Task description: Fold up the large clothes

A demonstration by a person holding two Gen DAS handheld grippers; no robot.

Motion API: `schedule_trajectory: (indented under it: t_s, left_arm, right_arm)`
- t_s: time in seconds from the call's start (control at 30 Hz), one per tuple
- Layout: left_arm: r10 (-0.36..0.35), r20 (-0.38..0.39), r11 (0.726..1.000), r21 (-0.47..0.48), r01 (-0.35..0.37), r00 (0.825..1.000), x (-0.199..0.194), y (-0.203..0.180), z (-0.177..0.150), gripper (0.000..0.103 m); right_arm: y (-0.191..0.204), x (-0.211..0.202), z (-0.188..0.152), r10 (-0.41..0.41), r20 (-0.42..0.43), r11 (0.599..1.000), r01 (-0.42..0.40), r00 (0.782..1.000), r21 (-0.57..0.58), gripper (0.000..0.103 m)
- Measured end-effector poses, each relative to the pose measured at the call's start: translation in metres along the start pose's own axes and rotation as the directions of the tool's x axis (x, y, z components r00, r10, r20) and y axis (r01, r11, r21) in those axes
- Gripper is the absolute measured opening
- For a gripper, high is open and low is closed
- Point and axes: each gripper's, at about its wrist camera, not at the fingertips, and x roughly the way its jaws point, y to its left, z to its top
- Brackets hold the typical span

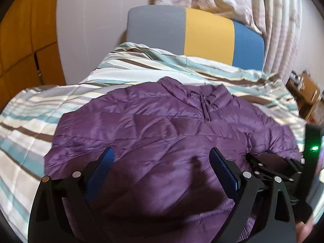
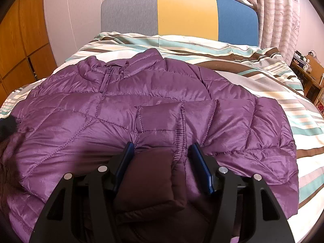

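A purple quilted puffer jacket (image 1: 162,125) lies front up on the striped bed, collar toward the headboard; it also fills the right wrist view (image 2: 81,113). My left gripper (image 1: 162,158) is open and empty, hovering over the jacket's lower body. My right gripper (image 2: 161,151) stands with its jaws partly apart around the folded sleeve cuff (image 2: 154,174), which lies across the jacket's front. The right gripper's body shows at the right edge of the left wrist view (image 1: 271,168).
The striped duvet (image 1: 40,109) covers the bed. A grey, yellow and blue headboard (image 2: 182,12) stands behind. A wooden wardrobe (image 2: 22,40) is at left, curtains (image 2: 283,20) and a cluttered wooden shelf (image 2: 309,68) at right.
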Motion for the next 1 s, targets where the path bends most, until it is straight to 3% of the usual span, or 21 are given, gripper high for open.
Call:
schedule_trajectory:
  t_s: [0.07, 0.13, 0.33, 0.47, 0.6, 0.7, 0.8, 1.0]
  left_arm:
    - [0.015, -0.046, 1.000, 0.001, -0.015, 0.999, 0.018, -0.003, -0.005, 0.086]
    - [0.003, -0.093, 1.000, -0.024, -0.006, 0.996, 0.038, 0.002, -0.014, 0.086]
    - [0.001, -0.114, 1.000, -0.031, -0.004, 0.993, 0.049, 0.003, -0.019, 0.087]
    - [-0.012, -0.105, 0.999, -0.041, 0.008, 0.994, 0.048, 0.005, -0.020, 0.087]
    - [-0.017, -0.103, 0.999, -0.045, 0.012, 0.995, 0.047, 0.005, -0.020, 0.088]
    - [-0.010, -0.107, 0.999, -0.039, 0.006, 0.994, 0.047, 0.003, -0.021, 0.088]
    - [0.019, -0.115, 1.000, -0.008, -0.021, 0.993, 0.050, -0.003, -0.020, 0.088]
    - [0.033, -0.119, 0.999, 0.006, -0.033, 0.992, 0.049, -0.005, -0.020, 0.089]
  right_arm:
    - [0.000, 0.000, 0.000, 0.002, 0.000, 1.000, -0.002, 1.000, 0.002, 0.059]
    - [0.000, 0.000, 0.000, 0.004, 0.000, 1.000, -0.004, 1.000, 0.003, 0.059]
    - [0.001, -0.006, 0.000, 0.008, 0.027, 1.000, -0.008, 1.000, 0.006, 0.060]
    - [0.008, -0.041, 0.003, 0.144, 0.124, 0.990, -0.143, 0.982, -0.016, 0.061]
    - [0.034, -0.043, 0.020, 0.214, 0.098, 0.977, -0.211, 0.972, -0.045, 0.059]
    - [0.051, -0.012, 0.026, 0.153, 0.006, 0.987, -0.152, 0.988, -0.059, 0.057]
    - [0.033, 0.018, 0.023, 0.195, -0.027, 0.979, -0.194, 0.980, 0.057, 0.058]
    - [0.029, 0.019, 0.020, 0.196, -0.006, 0.979, -0.195, 0.981, 0.060, 0.058]
